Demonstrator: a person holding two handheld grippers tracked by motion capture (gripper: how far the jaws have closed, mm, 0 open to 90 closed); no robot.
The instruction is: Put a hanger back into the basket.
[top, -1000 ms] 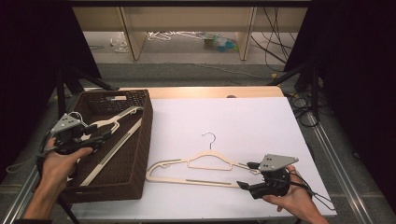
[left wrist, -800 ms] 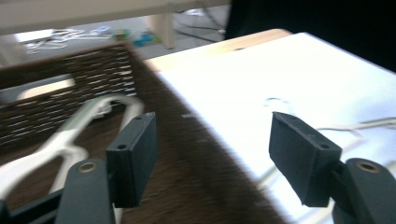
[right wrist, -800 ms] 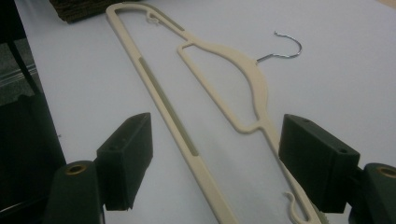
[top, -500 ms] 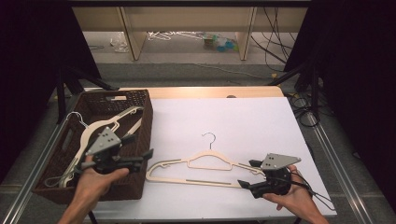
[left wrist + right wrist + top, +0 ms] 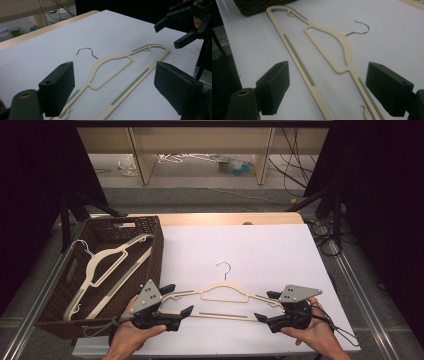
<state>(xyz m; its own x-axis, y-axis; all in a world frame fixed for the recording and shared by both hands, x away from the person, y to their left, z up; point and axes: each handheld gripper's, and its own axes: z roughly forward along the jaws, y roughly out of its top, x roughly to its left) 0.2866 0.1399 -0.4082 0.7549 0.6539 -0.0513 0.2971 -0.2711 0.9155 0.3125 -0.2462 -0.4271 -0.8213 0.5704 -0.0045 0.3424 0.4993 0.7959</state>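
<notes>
A cream plastic hanger point(image 5: 225, 295) with a metal hook lies flat on the white table top, near the front edge. My left gripper point(image 5: 181, 298) stands open at the hanger's left end, its jaws on either side of that end. At the hanger's right end my right gripper point(image 5: 264, 305) is open in the same way. In the left gripper view the hanger point(image 5: 112, 67) runs away between the wide jaws of the left gripper point(image 5: 115, 87), and the other gripper point(image 5: 185, 25) shows at the far end. The right gripper view has the hanger point(image 5: 324, 50) between the spread jaws of the right gripper point(image 5: 329, 87).
A dark woven basket point(image 5: 150, 227) sits at the table's left edge, with cream hangers point(image 5: 107, 265) lying in it. Its corner point(image 5: 254, 7) shows in the right gripper view. White table surface point(image 5: 260, 250) stretches behind the hanger. Cables trail along the right side.
My left gripper came out from over the basket and moved right to the hanger's left end. The right gripper and the hanger stayed put.
</notes>
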